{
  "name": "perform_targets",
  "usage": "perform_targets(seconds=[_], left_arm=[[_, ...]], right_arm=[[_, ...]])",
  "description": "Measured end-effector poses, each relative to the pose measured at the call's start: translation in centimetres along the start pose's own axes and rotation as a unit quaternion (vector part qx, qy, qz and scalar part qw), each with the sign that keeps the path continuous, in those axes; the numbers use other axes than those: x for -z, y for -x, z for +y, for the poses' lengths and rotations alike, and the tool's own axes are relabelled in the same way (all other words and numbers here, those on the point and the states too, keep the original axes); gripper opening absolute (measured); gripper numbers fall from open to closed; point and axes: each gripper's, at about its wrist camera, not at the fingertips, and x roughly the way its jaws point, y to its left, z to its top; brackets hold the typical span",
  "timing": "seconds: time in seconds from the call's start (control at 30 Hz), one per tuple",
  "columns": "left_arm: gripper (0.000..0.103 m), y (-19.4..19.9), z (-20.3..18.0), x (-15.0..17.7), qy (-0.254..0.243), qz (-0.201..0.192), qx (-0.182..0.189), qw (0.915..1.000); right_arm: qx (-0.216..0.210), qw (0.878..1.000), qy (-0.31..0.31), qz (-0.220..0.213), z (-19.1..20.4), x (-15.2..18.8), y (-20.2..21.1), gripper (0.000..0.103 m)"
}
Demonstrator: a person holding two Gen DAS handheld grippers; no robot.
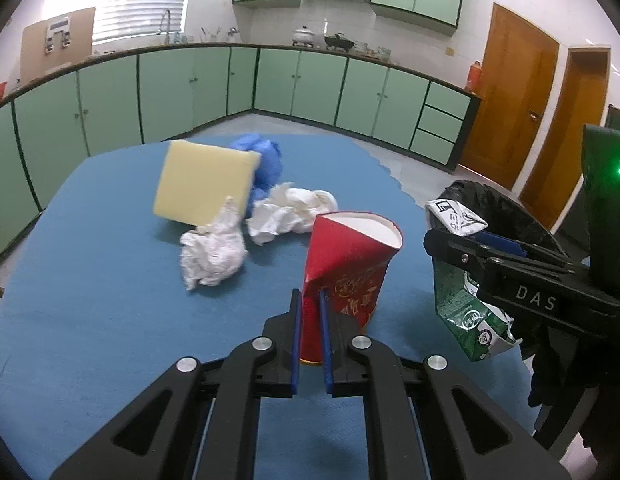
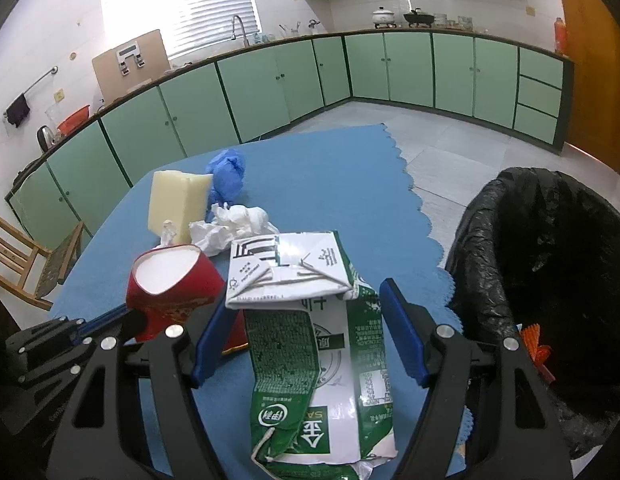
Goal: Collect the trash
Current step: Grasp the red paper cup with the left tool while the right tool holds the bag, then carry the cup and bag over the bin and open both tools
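A dented red paper cup (image 1: 350, 264) stands upright over the blue table mat (image 1: 90, 260). My left gripper (image 1: 310, 296) is shut on a crease in its side wall. The cup (image 2: 170, 292) and the left gripper (image 2: 122, 314) also show at the left of the right wrist view. My right gripper (image 2: 306, 296) holds a crumpled green and white milk carton (image 2: 318, 340) between its blue pads, above the mat's right edge. In the left wrist view, the carton (image 1: 466, 312) hangs from the right gripper (image 1: 450, 236) near a bin lined with a black bag (image 1: 502, 208).
On the mat behind the cup lie a yellow sponge (image 1: 206, 180), a blue glove (image 1: 262, 160) and two wads of white tissue (image 1: 214, 252) (image 1: 294, 208). The black-bagged bin (image 2: 550, 260) stands on the floor at the right. A wooden chair (image 2: 14, 256) is at the left.
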Motion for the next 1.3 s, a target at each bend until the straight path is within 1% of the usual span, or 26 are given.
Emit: perform_targets(seconds=[0.2,0.4,0.53,0.73,1.03,1.3], left_arm=[[0.005,0.3,-1.1,-0.3,-0.011,-0.014,0.0,0.9998],[0.005,1.5,-1.1,-1.0,-0.009,-0.03,-0.006,0.9995],[0.005,2.5,-1.2,-1.7,-0.018,-0.041,-0.015,0.9989],[0.005,3.5,-1.8,-2.8,-0.02,-0.053,-0.018,0.9982],[0.005,5.0,-3.6,-4.6,-0.031,-0.082,-0.009,0.9961],[0.005,5.3,-6.3,-6.2,-0.048,-0.099,0.013,0.9938]], right_arm=[[0.004,1.0,-0.009,-0.007,-0.9,-0.2,0.5,0.069],[0.004,1.0,-0.012,-0.02,-1.2,-0.8,1.4,0.069],[0.0,0.999,-0.01,-0.032,-1.0,-1.6,2.4,0.069],[-0.002,0.999,0.003,-0.049,-0.6,-2.6,4.2,0.069],[0.001,0.997,0.003,-0.079,-1.5,-4.1,7.6,0.069],[0.022,0.994,-0.007,-0.105,-4.6,-5.0,10.5,0.069]])
